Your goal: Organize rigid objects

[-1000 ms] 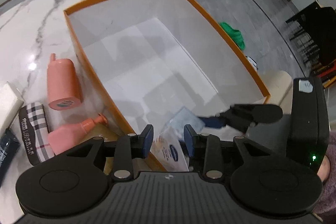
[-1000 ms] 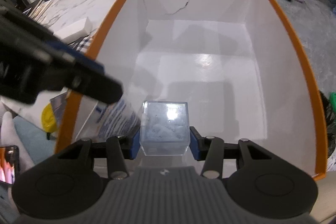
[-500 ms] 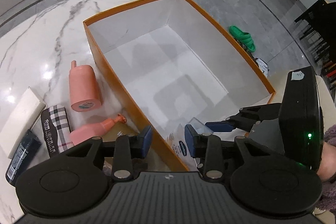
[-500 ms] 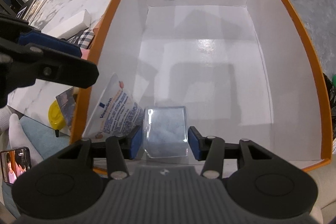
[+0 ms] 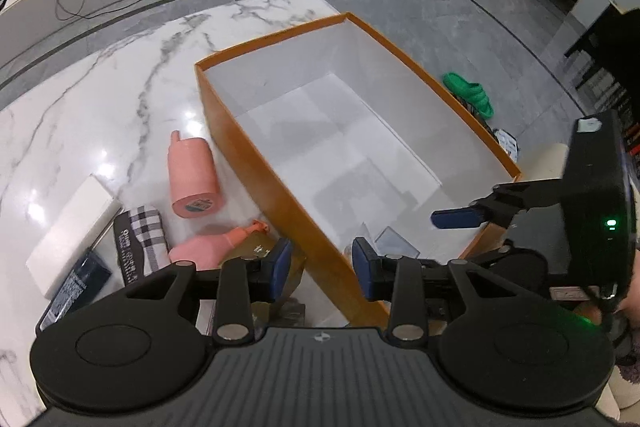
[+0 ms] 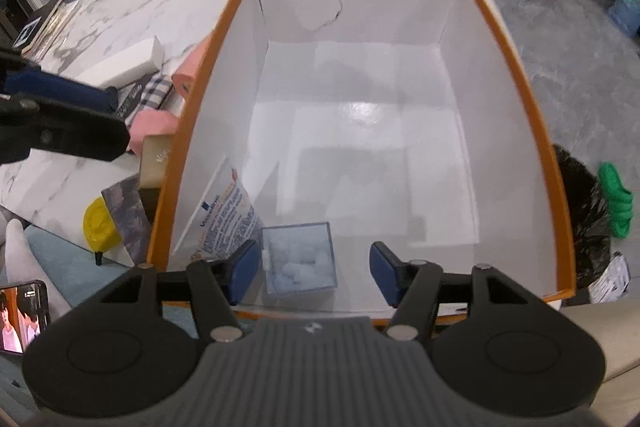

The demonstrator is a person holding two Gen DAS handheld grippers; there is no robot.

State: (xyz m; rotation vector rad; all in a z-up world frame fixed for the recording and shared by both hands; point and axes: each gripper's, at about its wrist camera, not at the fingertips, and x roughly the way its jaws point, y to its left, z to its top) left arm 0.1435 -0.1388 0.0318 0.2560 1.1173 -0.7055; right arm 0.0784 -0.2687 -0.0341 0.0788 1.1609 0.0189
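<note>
An orange box (image 5: 280, 187) with a white inside stands on the marble table. A clear plastic box (image 6: 300, 259) lies on its floor at the near end. My right gripper (image 6: 314, 267) hangs just above it; its jaws are opening and the pads stand off the clear box's sides. A white Vaseline packet (image 6: 226, 219) leans against the inner left wall. My left gripper (image 5: 320, 267) is open and holds nothing, above the near left wall of the orange box (image 6: 516, 75). The clear box (image 5: 394, 241) also shows in the left wrist view, below the right gripper (image 5: 468, 207).
Left of the box lie a pink bottle (image 5: 194, 179), a pink spray bottle (image 5: 208, 245), a checked pouch (image 5: 140, 247), a white carton (image 5: 72, 227), a dark packet (image 5: 74, 291) and a gold box (image 5: 256, 251). A yellow item (image 6: 98, 223) and a phone (image 6: 22, 315) sit near the table's edge.
The right gripper's jaws have widened and let go of the clear box, which now rests on the box floor. Both grippers have risen and drawn back, the left one away from the packet.
</note>
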